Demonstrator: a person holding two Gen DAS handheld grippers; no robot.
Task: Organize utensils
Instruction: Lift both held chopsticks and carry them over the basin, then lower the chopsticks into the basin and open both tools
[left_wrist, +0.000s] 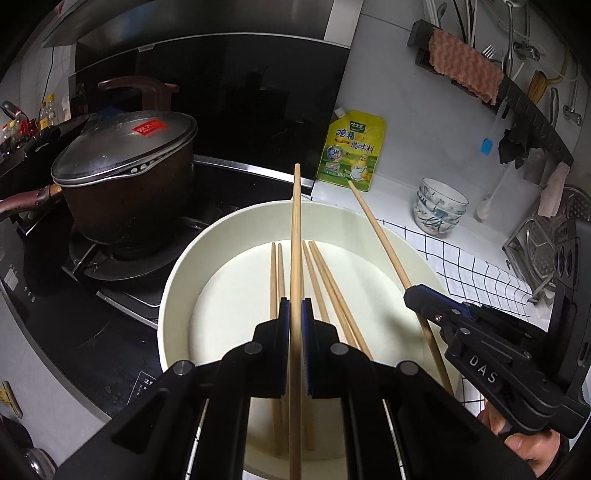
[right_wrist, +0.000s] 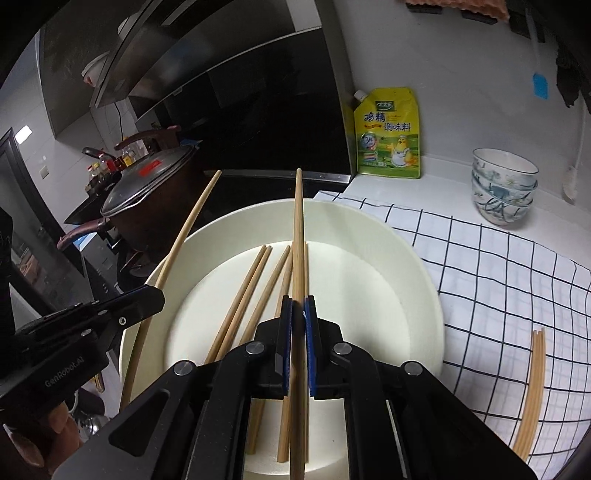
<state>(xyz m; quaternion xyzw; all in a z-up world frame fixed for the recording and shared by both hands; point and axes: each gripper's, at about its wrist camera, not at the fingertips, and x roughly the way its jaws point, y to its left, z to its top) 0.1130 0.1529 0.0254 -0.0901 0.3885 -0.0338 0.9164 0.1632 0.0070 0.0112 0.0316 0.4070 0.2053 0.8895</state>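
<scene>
A large white bowl (left_wrist: 177, 280) sits by the stove with several wooden chopsticks (left_wrist: 325, 273) lying in it; the bowl also shows in the right wrist view (right_wrist: 424, 295). My left gripper (left_wrist: 294, 306) is shut on one chopstick (left_wrist: 296, 221) held above the bowl, pointing away. My right gripper (right_wrist: 297, 304) is shut on another chopstick (right_wrist: 298, 221), also above the bowl. In the left wrist view the right gripper (left_wrist: 415, 293) and its chopstick (left_wrist: 376, 229) show at right. In the right wrist view the left gripper (right_wrist: 155, 295) and its chopstick (right_wrist: 184, 236) show at left.
A brown lidded pot (left_wrist: 125, 177) stands on the stove at left. A yellow seasoning pouch (left_wrist: 351, 147) leans on the wall. Stacked patterned bowls (right_wrist: 504, 184) stand at back right. A checked cloth (right_wrist: 498, 277) carries more chopsticks (right_wrist: 532, 391). A metal rack (left_wrist: 546, 251) is at far right.
</scene>
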